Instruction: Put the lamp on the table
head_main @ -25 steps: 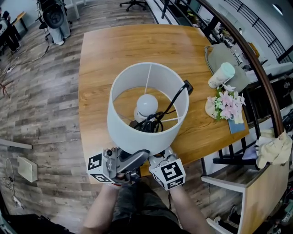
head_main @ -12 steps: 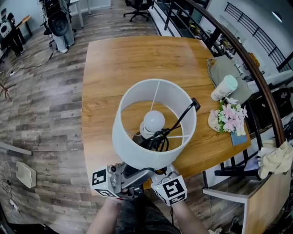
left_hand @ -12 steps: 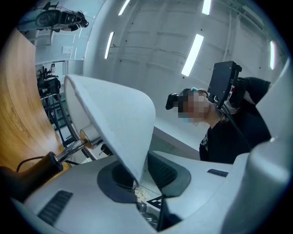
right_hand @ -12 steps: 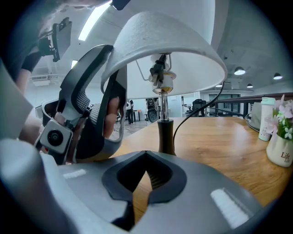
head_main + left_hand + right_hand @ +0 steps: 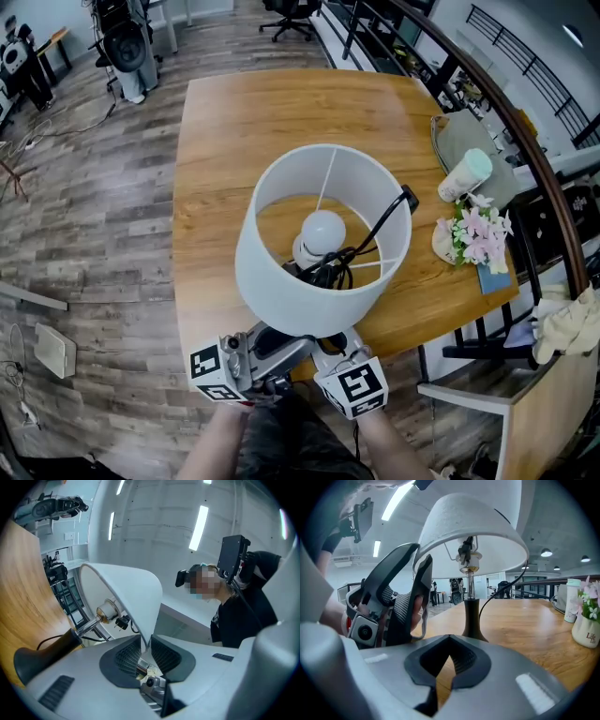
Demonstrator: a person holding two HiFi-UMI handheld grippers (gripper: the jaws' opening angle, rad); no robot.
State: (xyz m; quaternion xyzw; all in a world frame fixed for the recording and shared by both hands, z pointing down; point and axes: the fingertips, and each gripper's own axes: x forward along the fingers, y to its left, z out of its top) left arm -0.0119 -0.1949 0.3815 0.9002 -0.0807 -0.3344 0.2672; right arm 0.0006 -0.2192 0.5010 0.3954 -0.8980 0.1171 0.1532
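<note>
The lamp has a white drum shade [image 5: 281, 281], a round bulb [image 5: 322, 230] and a black cord with its plug [image 5: 409, 198] draped over the rim. It is upright over the near part of the wooden table [image 5: 244, 122]. My left gripper [image 5: 281, 339] is shut on the near rim of the shade [image 5: 126, 592], pads on either side of the thin wall. My right gripper [image 5: 328, 345] is beside it, shut and empty. In the right gripper view the dark lamp base [image 5: 471, 620] is at the tabletop ahead of the right gripper [image 5: 449, 660]. I cannot tell whether it touches.
At the table's right edge are a white pot of pink flowers [image 5: 472, 232], a white cup with a teal lid [image 5: 464, 175] and a grey bag [image 5: 469, 131]. Past that edge runs a dark railing [image 5: 525, 141]. Wooden floor [image 5: 84, 216] lies to the left.
The lamp and both grippers have shifted slightly right and farther over the table. The left gripper keeps its hold on the shade's rim, and the right stays shut.
</note>
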